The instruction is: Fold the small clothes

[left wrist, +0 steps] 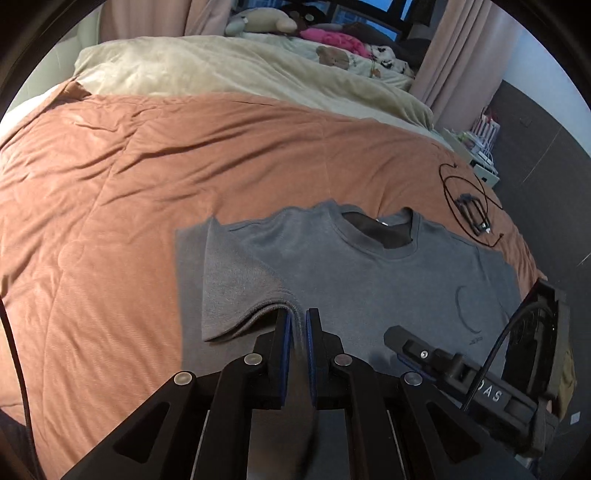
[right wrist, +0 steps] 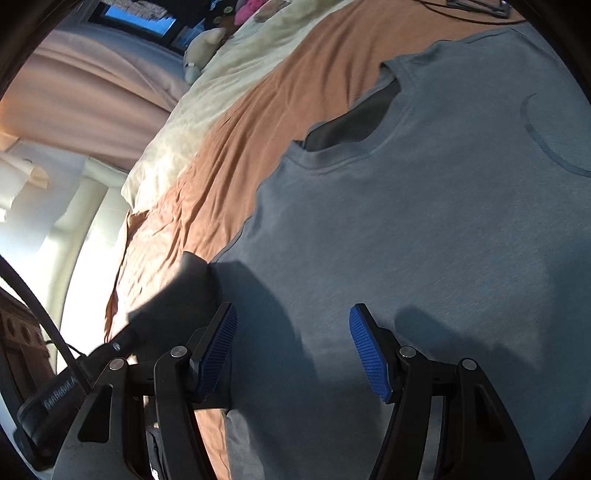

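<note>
A grey T-shirt (left wrist: 369, 280) lies face up on the orange bedspread (left wrist: 110, 184), collar toward the pillows. Its left sleeve (left wrist: 236, 288) is folded in over the chest, and the sleeve's hem rises to my left gripper (left wrist: 298, 325), whose blue pads stand almost together, pinching that hem. My right gripper (right wrist: 293, 332) hovers open over the shirt's (right wrist: 424, 221) lower chest with nothing between its blue pads (right wrist: 369, 354). In the right wrist view the left gripper is a dark blur (right wrist: 177, 295) at the shirt's edge.
A cream blanket (left wrist: 221, 70) and soft toys (left wrist: 258, 22) lie at the head of the bed. A black cable loop and a small black frame (left wrist: 472, 214) rest on the bedspread beyond the shirt's right shoulder. Pink curtains (left wrist: 450, 55) and a cluttered shelf (left wrist: 480, 147) stand beyond.
</note>
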{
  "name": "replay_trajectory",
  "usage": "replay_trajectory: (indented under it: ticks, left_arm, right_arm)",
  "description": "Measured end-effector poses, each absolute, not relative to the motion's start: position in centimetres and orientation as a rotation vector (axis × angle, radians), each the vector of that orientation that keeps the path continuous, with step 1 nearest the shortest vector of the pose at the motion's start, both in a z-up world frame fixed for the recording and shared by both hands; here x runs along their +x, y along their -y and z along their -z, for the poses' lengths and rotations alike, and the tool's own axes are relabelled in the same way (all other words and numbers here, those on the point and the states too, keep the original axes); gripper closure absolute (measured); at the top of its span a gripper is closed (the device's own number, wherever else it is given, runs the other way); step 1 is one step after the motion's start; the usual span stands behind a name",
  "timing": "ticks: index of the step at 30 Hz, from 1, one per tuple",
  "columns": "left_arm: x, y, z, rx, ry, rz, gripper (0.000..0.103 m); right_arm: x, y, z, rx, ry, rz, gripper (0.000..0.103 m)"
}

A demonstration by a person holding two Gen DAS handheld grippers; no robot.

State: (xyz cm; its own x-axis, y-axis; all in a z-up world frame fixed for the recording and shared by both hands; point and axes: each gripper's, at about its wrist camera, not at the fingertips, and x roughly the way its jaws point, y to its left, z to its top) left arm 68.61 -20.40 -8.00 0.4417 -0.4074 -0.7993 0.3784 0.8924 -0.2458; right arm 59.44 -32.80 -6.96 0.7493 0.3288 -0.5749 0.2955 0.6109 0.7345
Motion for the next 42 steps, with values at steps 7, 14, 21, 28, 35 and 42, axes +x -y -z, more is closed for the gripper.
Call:
replay_trajectory:
  ticks: [7, 14, 21, 28, 35, 42]
  left_arm:
    - [69.2, 18.1, 8.6, -0.045, -1.012, 0.396, 0.091]
    - [69.2, 15.1, 11.8, -0.025, -1.072, 0.331, 0.091]
    - [68.7, 13.2, 15.8, -0.025, -1.150, 0.329, 0.091]
    - [68.6, 12.0, 17.9, -0.042, -1.183, 0.365, 0.091]
    - [68.4, 11.5, 18.3, -0.064, -1.169, 0.397, 0.089]
    - [68.7, 11.1, 18.5, -0.087, -1.172, 0.411, 0.089]
  right_arm:
    - [60.2, 32.8, 7.0, 0.942, -0.769, -0.040, 0.041]
    - [62.3, 31.0, 6.7, 0.848, -0.801, -0.103, 0.041]
    - [64.6, 29.1, 6.9, 0.639, -0.876, -0.104, 0.041]
    - [67.0, 26.7, 6.8, 0.400, -0.940, -0.020, 0.041]
    - [69.6, 22.9, 6.9, 0.135, -0.992, -0.007, 0.041]
    - [72.8, 20.9, 7.7, 0.033, -0.999, 0.015, 0.041]
